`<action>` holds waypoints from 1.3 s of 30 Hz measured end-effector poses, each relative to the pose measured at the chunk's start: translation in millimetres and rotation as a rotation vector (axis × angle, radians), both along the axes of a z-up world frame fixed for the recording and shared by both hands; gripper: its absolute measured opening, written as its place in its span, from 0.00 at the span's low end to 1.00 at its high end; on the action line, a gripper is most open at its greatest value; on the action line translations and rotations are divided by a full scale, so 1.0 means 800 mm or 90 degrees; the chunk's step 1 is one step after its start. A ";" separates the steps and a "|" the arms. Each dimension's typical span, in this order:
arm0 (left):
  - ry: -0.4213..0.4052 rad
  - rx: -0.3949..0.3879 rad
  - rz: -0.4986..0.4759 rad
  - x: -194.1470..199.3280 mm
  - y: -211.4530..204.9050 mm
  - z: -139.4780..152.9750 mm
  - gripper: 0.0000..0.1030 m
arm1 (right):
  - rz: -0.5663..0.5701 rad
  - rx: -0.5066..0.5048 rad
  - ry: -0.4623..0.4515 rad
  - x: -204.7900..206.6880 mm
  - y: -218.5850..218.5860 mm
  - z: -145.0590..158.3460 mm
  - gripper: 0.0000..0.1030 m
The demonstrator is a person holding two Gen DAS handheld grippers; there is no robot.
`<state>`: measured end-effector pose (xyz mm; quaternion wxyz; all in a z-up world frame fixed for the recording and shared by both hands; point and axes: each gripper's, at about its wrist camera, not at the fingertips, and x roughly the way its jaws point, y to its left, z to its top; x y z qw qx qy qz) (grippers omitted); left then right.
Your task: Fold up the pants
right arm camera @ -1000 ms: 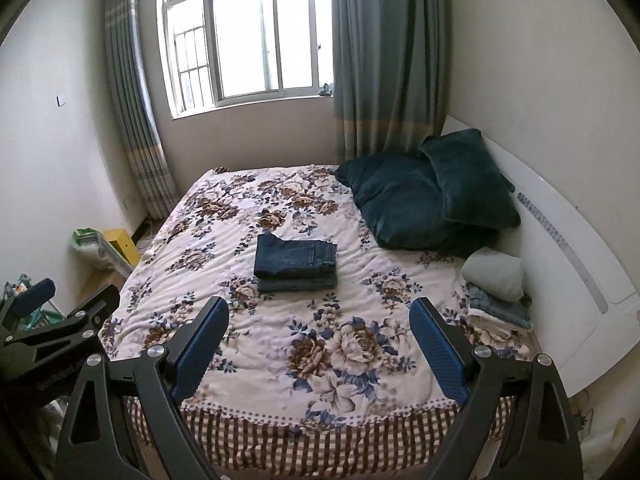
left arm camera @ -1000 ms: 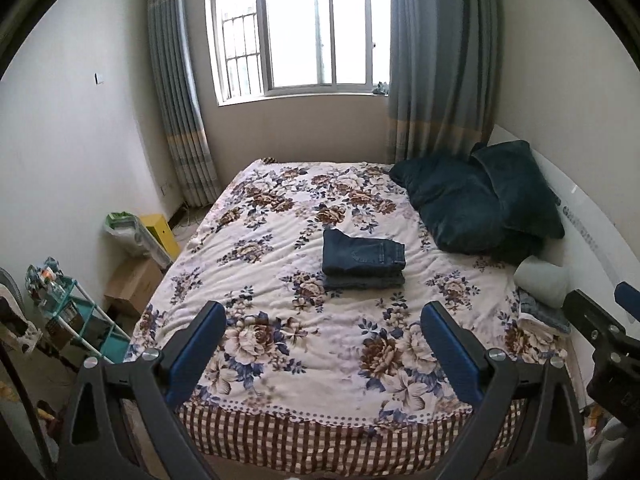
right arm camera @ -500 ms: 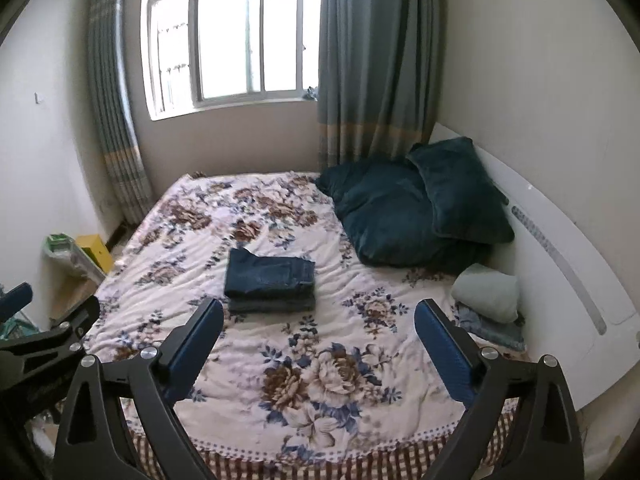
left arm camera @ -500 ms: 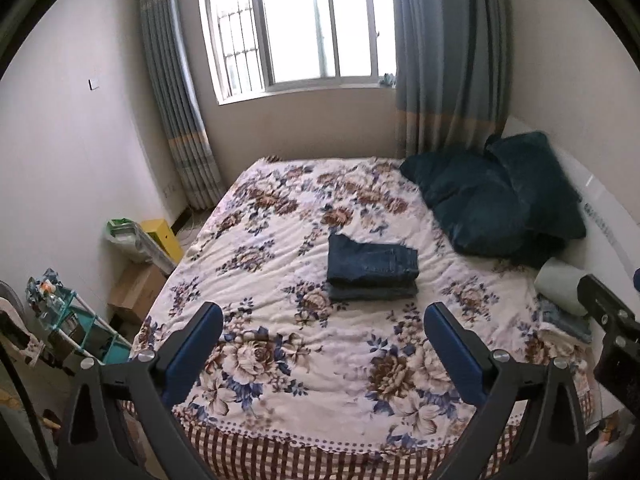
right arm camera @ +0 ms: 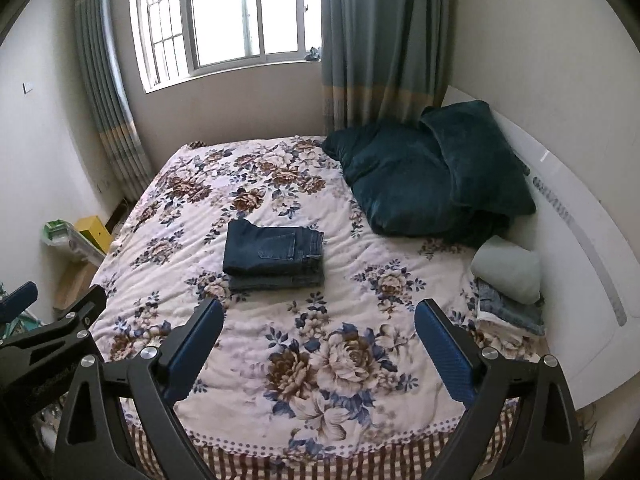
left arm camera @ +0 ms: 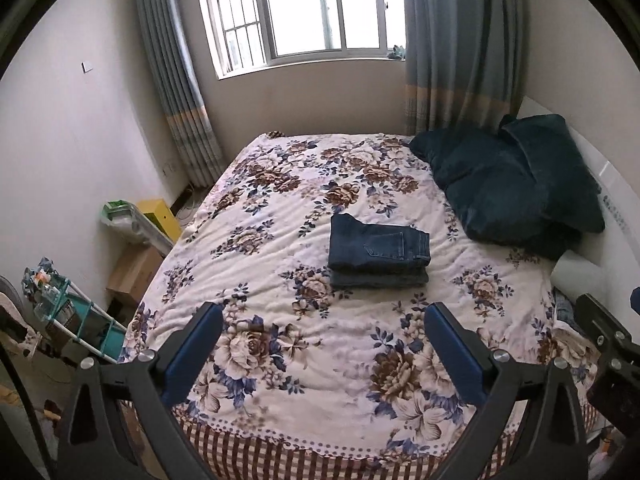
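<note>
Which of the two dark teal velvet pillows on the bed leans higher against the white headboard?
The smaller dark teal velvet pillow on the right leans higher on the white headboard; the larger one lies lower, partly under it.

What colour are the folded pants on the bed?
Dark blue denim folded pants; clearest in the left wrist view.

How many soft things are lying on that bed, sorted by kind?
Folded jeans: 1
Dark teal pillows: 2
Pale green bundle: 1
Clothes pile under it: 1
Total: 5
</note>
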<state>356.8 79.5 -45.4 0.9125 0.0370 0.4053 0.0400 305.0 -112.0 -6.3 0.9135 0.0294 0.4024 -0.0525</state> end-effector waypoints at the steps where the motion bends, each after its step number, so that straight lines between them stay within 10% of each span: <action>1: 0.000 0.003 0.001 0.001 -0.001 -0.001 1.00 | 0.000 -0.001 0.000 0.001 0.000 0.001 0.95; 39: -0.006 -0.002 0.006 0.002 0.004 -0.001 1.00 | 0.015 -0.010 0.003 0.013 0.016 -0.019 0.96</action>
